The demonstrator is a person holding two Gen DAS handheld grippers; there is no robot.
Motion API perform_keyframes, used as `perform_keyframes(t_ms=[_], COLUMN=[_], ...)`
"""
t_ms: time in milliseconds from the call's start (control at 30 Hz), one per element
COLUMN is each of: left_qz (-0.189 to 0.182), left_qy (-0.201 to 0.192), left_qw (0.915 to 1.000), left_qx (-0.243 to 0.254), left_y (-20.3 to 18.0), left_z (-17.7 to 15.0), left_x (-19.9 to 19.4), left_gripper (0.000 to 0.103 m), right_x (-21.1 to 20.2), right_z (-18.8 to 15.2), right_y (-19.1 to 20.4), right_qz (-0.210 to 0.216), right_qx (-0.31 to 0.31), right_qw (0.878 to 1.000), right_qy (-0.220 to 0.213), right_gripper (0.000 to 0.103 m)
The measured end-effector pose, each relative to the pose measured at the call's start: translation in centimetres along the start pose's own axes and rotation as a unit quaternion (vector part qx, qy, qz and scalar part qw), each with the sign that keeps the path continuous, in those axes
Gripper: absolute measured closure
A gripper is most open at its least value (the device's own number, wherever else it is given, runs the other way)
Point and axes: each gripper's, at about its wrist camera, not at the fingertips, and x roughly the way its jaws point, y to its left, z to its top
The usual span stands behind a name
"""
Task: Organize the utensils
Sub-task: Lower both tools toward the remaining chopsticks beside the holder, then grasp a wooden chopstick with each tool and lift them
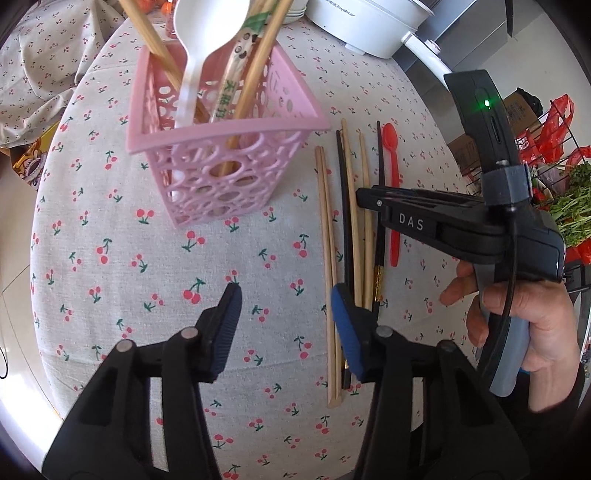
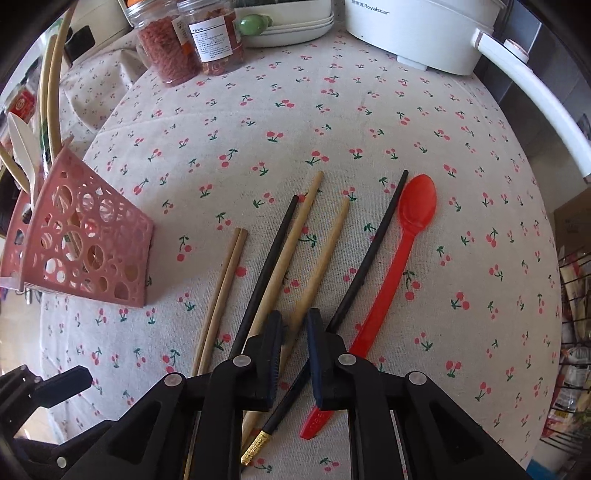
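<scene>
A pink perforated basket (image 1: 221,162) (image 2: 85,251) stands on the cherry-print tablecloth and holds chopsticks and a white spoon (image 1: 201,48). To its right lie several wooden chopsticks (image 1: 328,258) (image 2: 221,291), two black chopsticks (image 2: 266,266) and a red plastic spoon (image 1: 393,192) (image 2: 399,251). My left gripper (image 1: 286,328) is open and empty, low over the cloth beside the chopsticks' near ends. My right gripper (image 2: 295,332) (image 1: 360,195) is open narrowly, its jaws either side of a wooden chopstick (image 2: 325,254), not closed on it.
A white electric pot (image 2: 421,29) (image 1: 369,22) stands at the far edge. Two jars (image 2: 192,40) and white dishes (image 2: 291,26) stand at the back. A wire rack with red bags and greens (image 1: 554,177) is to the right of the table.
</scene>
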Motion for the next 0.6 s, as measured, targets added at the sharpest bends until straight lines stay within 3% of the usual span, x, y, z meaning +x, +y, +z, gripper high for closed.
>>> perform_keyframes(t_ms=[267,400,600], left_qz=[0.012,0.026,0.089], left_qy=[-0.005,-0.023,-0.047], left_qw=[0.9993,0.9986,0.9933], left_qx=[0.035,0.040,0.057], left_y=[-3.2,-4.6,-5.9], left_z=[0.6,1.7,2.5], left_x=[2.3,4.0,5.7], left_gripper=[0.070,0.080,0.081], right_x=[-0.5,-0.8,-1.9], right_z=[-1.1,-2.1,-3.8], right_y=[-2.3,-4.5,-7.4], right_qz=[0.025,0.062,0.105], right_qx=[-0.010,0.013,0.042], right_qw=[0.999,0.998,0.993], right_qy=[0.017,0.023,0.023], right_gripper=[0.093,0.096,0.096])
